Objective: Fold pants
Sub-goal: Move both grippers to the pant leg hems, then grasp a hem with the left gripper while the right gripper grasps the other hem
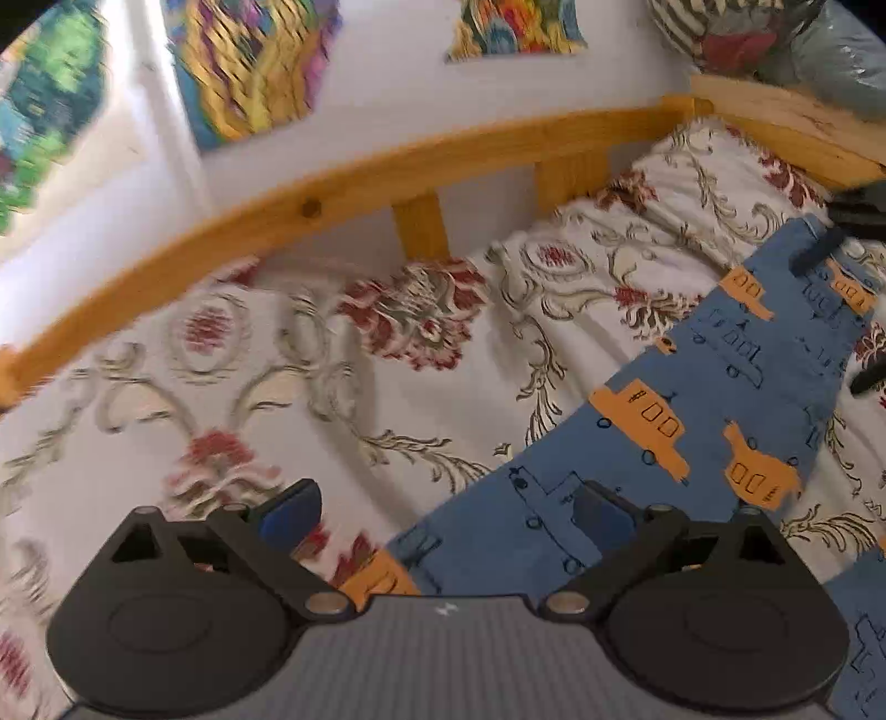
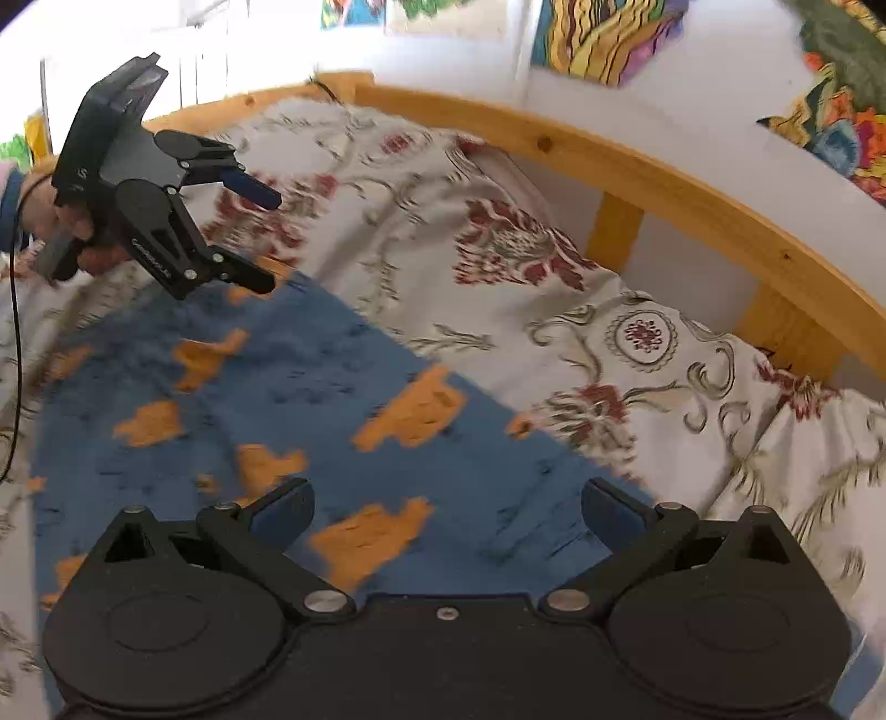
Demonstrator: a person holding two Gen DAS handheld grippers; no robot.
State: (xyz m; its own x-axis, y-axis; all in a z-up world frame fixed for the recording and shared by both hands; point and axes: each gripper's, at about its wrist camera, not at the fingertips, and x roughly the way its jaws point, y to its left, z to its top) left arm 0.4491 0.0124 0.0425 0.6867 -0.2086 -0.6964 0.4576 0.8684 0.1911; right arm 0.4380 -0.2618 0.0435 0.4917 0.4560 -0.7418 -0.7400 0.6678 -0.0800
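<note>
The blue pants with orange vehicle prints lie spread flat on the floral bedspread. They also show in the right wrist view. My left gripper is open and empty, just above one end of the pants at their edge. It shows in the right wrist view, open, at the far end of the pants. My right gripper is open and empty, low over the near end of the pants. Its fingertips show at the right edge of the left wrist view.
A wooden bed rail runs along the far side of the bed, also in the right wrist view. Behind it is a white wall with colourful cloths. Pillows or bags sit at the bed's end.
</note>
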